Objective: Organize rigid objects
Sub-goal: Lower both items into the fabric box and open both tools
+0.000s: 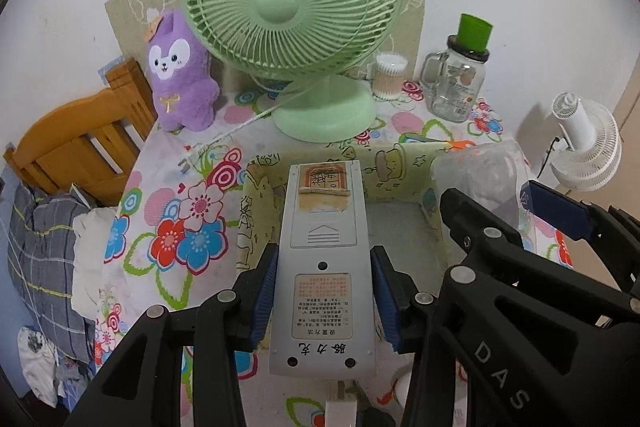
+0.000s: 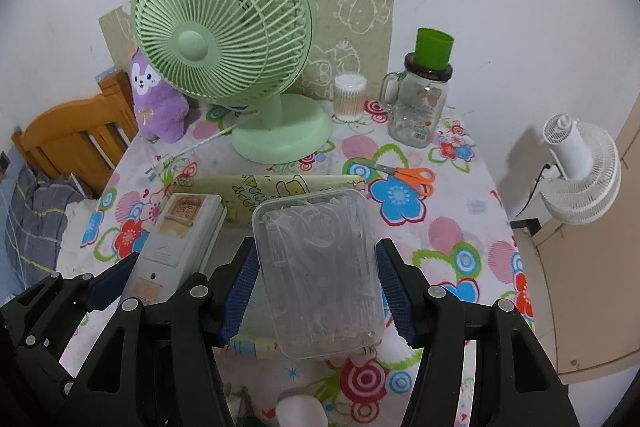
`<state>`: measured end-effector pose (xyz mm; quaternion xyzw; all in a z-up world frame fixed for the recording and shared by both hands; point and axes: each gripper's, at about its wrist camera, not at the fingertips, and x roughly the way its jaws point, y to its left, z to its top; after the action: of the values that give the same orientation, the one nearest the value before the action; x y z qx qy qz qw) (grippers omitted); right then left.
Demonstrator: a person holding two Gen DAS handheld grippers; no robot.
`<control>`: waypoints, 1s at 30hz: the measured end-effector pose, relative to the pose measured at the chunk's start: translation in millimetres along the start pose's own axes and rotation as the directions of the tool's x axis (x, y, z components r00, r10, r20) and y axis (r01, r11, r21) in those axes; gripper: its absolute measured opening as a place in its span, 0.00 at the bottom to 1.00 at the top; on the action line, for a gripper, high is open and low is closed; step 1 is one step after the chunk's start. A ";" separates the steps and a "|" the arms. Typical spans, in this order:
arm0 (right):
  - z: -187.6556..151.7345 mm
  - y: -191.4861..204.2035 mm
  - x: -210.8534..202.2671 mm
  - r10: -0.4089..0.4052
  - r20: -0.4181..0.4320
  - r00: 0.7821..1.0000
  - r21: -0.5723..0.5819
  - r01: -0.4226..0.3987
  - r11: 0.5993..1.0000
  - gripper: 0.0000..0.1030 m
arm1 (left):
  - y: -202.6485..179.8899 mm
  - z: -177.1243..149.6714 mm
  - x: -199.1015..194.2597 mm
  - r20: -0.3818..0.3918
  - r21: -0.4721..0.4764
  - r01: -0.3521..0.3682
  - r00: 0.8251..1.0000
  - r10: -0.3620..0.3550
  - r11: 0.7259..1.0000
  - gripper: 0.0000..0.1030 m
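Remote control (image 1: 323, 267) clamped back-up in left hand-held gripper (image 1: 324, 297); clear plastic box (image 2: 318, 271) clamped in right hand-held gripper (image 2: 318, 297) — both held over the yellow fabric bin (image 1: 404, 163) on the floral desk (image 2: 460, 227).

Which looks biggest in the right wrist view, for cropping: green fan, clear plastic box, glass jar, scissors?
1. Green fan
2. Clear plastic box, though it is nearest the camera, so its size is inflated
3. Glass jar
4. Scissors
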<state>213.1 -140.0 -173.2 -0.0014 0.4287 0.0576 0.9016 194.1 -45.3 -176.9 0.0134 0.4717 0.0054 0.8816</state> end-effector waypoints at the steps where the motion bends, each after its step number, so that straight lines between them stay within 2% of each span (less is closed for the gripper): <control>1: 1.0 0.3 3.9 -0.001 -0.004 1.000 -0.002 0.001 1.000 0.61 | 0.6 1.1 4.3 -0.004 -0.005 -0.002 1.000 0.002 1.000 0.45; 24: 10.3 0.9 83.0 -0.001 -0.095 0.995 0.031 0.004 1.000 0.61 | 11.4 13.8 71.0 -0.086 -0.063 -0.074 0.994 0.068 0.995 0.45; 28: 11.4 6.0 86.5 -0.019 -0.079 0.997 0.008 0.020 1.000 0.62 | 14.7 13.0 76.4 -0.108 -0.068 -0.071 0.992 0.064 0.995 0.46; 30: 12.2 6.0 87.2 -0.016 -0.078 0.997 0.009 0.016 1.000 0.62 | 14.4 13.6 73.4 -0.089 -0.069 -0.076 0.994 0.069 0.995 0.46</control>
<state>276.5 -124.4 -232.6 -0.0028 0.4636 0.0484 0.8847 246.2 -29.6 -229.9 -0.0018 0.5082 0.0552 0.8595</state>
